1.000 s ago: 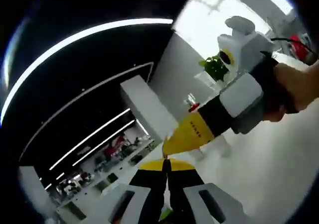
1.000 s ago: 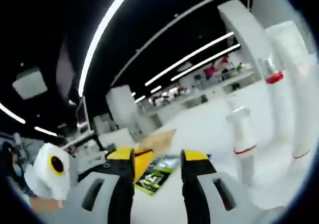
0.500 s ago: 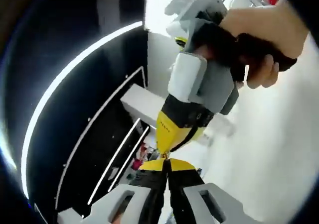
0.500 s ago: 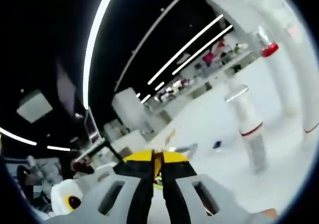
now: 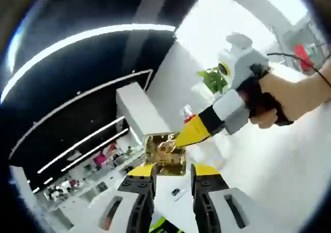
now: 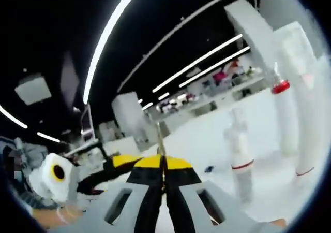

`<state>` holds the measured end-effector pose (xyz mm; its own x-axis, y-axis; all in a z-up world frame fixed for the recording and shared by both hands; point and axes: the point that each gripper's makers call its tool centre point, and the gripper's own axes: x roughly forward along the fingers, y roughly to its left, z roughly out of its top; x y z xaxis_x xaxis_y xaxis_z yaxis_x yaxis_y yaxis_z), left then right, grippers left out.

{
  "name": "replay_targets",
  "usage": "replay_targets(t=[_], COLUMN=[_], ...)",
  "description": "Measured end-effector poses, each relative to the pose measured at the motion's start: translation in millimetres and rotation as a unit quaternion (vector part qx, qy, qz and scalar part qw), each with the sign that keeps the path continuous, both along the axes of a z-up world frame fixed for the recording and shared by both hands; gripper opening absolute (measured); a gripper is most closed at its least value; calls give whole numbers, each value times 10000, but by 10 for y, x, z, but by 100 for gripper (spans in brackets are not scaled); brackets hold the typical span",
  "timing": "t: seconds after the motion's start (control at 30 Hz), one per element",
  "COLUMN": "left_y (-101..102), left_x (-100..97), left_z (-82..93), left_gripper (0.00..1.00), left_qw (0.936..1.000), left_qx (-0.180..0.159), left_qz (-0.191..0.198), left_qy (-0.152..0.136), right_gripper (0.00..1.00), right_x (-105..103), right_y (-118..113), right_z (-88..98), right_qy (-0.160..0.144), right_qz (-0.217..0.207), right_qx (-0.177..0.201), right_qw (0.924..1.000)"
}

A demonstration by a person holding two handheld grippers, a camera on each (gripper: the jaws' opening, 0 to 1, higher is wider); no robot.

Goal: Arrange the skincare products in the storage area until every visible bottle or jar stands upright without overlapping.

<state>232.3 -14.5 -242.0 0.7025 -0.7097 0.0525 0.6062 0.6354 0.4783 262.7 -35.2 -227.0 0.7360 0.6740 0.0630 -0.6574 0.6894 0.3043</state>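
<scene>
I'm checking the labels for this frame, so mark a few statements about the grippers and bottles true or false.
1. The right gripper is shut on a gold foil packet. True.
2. The left gripper is shut. False: its jaws stand apart.
3. The white pump bottle stands upright. True.
4. The tall bottle beyond it has a blue cap. False: the cap is red.
5. A person's hand holds the right gripper. True.
</scene>
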Motion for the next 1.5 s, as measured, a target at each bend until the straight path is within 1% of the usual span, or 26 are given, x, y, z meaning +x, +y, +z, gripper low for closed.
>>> replay_targets(t=[0.03,0.1,0.13,0.17,0.23,0.27,0.3,0.33,0.37,0.4,0.43,0.5,0.53,0.57,0.63,0.77,0.8,0.83,0.93,1.03,1.17,1.27,1.3,1.4,1.47,1.5], left_y=[10,105,137,171,284,304,322,328,329,331,349,333,303,267,239,211,213,234,294,319,291,280,285,287,283,275], left_x=[-35,-55,-64,-85,-137,-179,-252,-291,-302,-362,-352,-394,-455,-549,-735,-978,-1066,-1075,-1009,-970,-987,-973,-953,-956,-1008,-1009], left_z=[-4,-23,21,3,72,51,-19,-43,-47,-112,-151,-168,-177,-139,-127,-32,-7,-10,-38,-69,-131,-177,-183,-180,-175,-179], left_gripper=[30,33,33,33,33,32,33,33,32,33,32,27,26,26,25,24,24,24,18,14,13,2,2,1,1,1], left_qw=[9996,9974,9958,9942,9896,9855,9773,9718,9696,9620,9588,9549,9500,9396,9141,8842,8714,8630,8615,8547,8553,8597,8621,8596,8529,8543], left_qx=[-98,-319,-535,-512,-774,-854,-877,-921,-954,-891,-888,-879,-874,-1061,-1068,-1234,-1282,-1311,-1322,-1300,-1141,-1031,-1033,-1076,-1042,-1024], left_qz=[-211,-298,-399,-529,-783,-898,-1087,-1222,-1271,-1478,-1471,-1614,-1768,-2009,-2630,-3262,-3485,-3548,-3488,-3490,-3472,-3407,-3372,-3369,-3495,-3489], left_qy=[179,578,626,784,926,1157,1592,1796,1862,2116,2264,2333,2421,2560,2895,3108,3204,3349,3445,3615,3673,3663,3639,3688,3736,3715], right_gripper=[0,0,0,0,0,0,0,0,0,0,0,0,0,0,0,0,0,0,0,0,0,0,0,0,0,0], right_x=[-19,-55,-85,-100,-175,-205,-241,-280,-289,-316,-337,-393,-452,-569,-724,-856,-856,-862,-933,-966,-1017,-1049,-1057,-1073,-1055,-1057], right_y=[-2,9,13,23,65,70,86,89,73,72,34,10,5,4,-7,-22,-24,-11,27,49,75,88,93,97,84,82], right_z=[64,100,103,105,71,60,63,55,68,93,104,108,122,168,185,44,13,6,-9,-48,-56,-66,-70,-52,-18,1], right_qy=[-227,-365,-356,-382,-97,24,56,162,192,121,148,103,-1,-54,-69,252,292,243,245,271,241,214,205,79,-40,-76], right_qz=[20,145,230,300,660,873,1066,1258,1304,1403,1420,1503,1664,1929,2327,2644,2649,2656,2834,2858,2953,2980,2986,2971,2939,2954], right_qx=[-85,-208,-266,-306,-322,-316,-284,-276,-258,-254,-355,-525,-621,-582,-620,-870,-946,-986,-1025,-1114,-1132,-1161,-1172,-1177,-1141,-1117], right_qw=[9997,9990,9987,9983,9973,9957,9939,9915,9909,9897,9891,9872,9841,9795,9705,9601,9592,9587,9532,9514,9484,9472,9469,9475,9490,9488])
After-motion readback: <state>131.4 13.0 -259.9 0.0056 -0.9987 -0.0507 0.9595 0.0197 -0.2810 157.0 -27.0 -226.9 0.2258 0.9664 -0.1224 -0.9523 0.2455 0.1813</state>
